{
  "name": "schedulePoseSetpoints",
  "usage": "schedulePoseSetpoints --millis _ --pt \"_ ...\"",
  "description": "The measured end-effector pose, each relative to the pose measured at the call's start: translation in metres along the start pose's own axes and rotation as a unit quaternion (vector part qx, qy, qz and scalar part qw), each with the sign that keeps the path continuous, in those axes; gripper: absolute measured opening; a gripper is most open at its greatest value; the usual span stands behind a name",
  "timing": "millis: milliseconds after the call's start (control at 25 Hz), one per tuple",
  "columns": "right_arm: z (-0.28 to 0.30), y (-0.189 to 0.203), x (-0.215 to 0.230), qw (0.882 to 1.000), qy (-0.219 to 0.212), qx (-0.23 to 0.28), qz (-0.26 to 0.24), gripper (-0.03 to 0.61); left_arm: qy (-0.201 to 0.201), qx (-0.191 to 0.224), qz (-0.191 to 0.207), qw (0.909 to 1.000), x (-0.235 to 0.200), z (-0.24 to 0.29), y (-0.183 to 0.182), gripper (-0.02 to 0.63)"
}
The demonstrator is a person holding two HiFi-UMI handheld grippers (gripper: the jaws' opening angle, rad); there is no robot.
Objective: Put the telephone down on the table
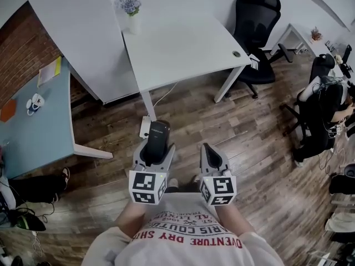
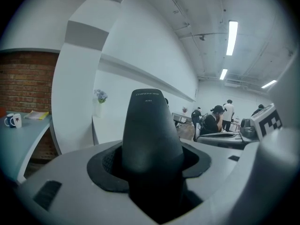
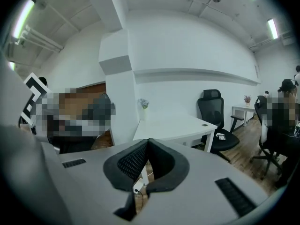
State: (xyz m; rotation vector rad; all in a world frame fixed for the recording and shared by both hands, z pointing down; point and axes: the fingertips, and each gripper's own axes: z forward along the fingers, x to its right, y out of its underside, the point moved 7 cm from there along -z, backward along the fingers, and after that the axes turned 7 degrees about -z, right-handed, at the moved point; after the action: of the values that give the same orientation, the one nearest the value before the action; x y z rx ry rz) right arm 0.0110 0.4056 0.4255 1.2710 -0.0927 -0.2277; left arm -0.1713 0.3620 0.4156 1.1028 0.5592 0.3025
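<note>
- White surface (image 1: 183,49): our drop target. Its top is bare apart from the far-left corner. We stand short of its near edge, over the wood floor (image 1: 260,165).
- Left gripper (image 1: 157,149): held short of the surface's near edge, fingers (image 2: 65,182) clamped on the telephone and spread wide by its body.
- Right gripper (image 1: 209,151): also short of the near edge, fingers (image 3: 126,165) pressed together with nothing between them.
- Telephone (image 2: 150,130): dark handset standing up out of the left gripper, not yet over the surface.
- Vase of flowers (image 1: 131,15): far-left corner of the surface, well apart from any sensible drop spot.
- Step, as we read it: carry phase, placement not started.
- Next: we'd close in on the near edge, bring the handset low over the bare top, lay it flat, then open. Releasing it upright risks a topple.
</note>
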Motion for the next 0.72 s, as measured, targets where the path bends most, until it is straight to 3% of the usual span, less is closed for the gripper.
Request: schedulePoseSetpoints --millis 400,600,720 --pt "0.070 -0.008 0.033 1.000 -0.025 -0.001 -0.001 0.017 -0.036 0.002 -0.011 0.9993 -0.027 0.054 -0.016 0.295" --pt "0.116 -0.034 0.073 0.999 -0.048 0.016 -0.007 0.017 -0.060 0.011 -0.011 0.9981 -0.026 0.102 -0.044 0.295" --pt "0.142 -0.053 0.102 0.997 -0.059 0.029 -0.037 0.017 -0.074 0.015 -0.014 0.9970 -0.021 0.135 -0.062 0.295"
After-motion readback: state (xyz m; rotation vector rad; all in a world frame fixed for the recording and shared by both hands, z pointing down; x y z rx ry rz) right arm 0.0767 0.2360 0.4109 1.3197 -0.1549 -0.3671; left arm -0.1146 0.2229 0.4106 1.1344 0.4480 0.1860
